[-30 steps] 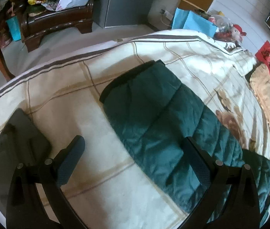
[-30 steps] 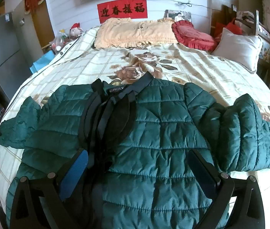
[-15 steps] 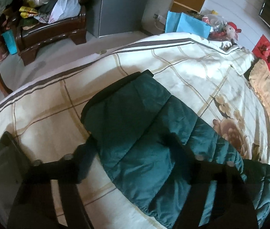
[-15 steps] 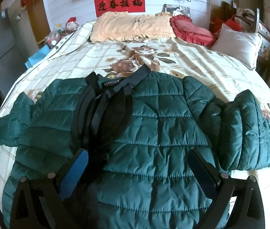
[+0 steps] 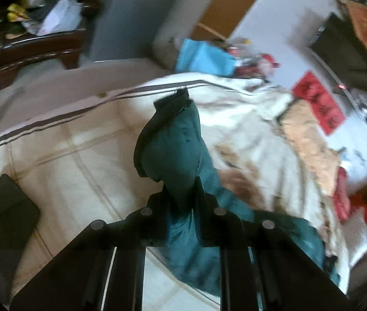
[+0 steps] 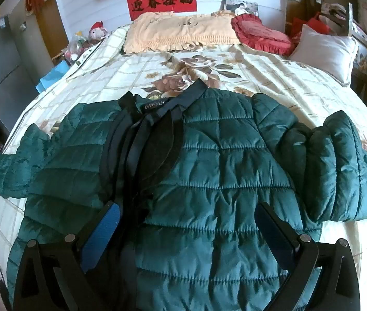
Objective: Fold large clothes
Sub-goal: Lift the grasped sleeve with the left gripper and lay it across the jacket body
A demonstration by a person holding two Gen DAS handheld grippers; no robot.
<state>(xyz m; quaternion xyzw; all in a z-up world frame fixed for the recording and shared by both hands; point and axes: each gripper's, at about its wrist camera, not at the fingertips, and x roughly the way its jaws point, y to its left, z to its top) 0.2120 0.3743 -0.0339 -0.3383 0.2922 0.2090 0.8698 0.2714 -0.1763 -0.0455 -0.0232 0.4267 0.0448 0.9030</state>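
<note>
My left gripper (image 5: 180, 202) has just closed on the sleeve (image 5: 173, 145) of the green jacket (image 6: 196, 181) on the bed (image 6: 274, 77), right gripper (image 6: 188, 233) open above it, so the slippery padding may slip out.

Quilted green jacket (image 6: 209, 181) has glossy cloth; floral bedspread (image 6: 261, 77) looks matt.

Soft daylight fills both fisheye views; the left wrist view is motion-blurred, the right sharp, edges bowed and dark.
</note>
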